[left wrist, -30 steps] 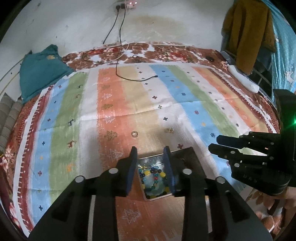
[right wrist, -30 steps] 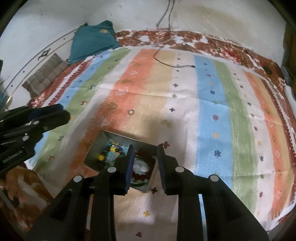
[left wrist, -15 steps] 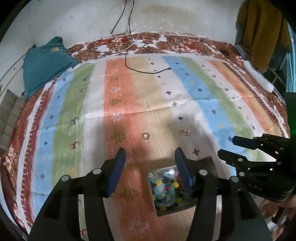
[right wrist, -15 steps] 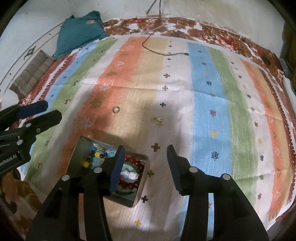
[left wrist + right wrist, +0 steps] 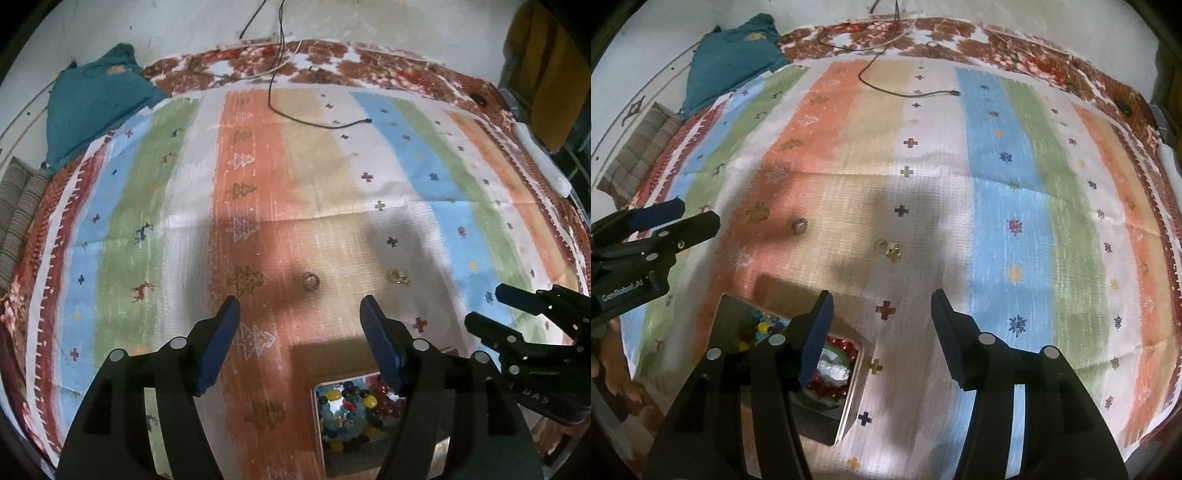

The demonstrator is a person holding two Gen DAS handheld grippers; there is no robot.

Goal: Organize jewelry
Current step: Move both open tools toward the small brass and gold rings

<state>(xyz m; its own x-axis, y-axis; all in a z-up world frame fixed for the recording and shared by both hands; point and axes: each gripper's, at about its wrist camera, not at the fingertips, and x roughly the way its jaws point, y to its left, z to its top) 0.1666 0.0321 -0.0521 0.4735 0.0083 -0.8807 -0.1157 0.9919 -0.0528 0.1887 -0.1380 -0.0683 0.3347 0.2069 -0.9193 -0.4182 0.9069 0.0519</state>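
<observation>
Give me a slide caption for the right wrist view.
Open right gripper above striped bedspread, beaded tin beside it.

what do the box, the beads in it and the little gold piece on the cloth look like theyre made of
Box: seemingly thin metal, its pale wall smooth and dully shiny.
Beads: glossy, some translucent, so glass or plastic; which one is unclear.
Gold piece: looks like yellow metal, glinting; too small to be sure.
Cloth: woven fabric, matte, creased, with a visible ribbed weave.
</observation>
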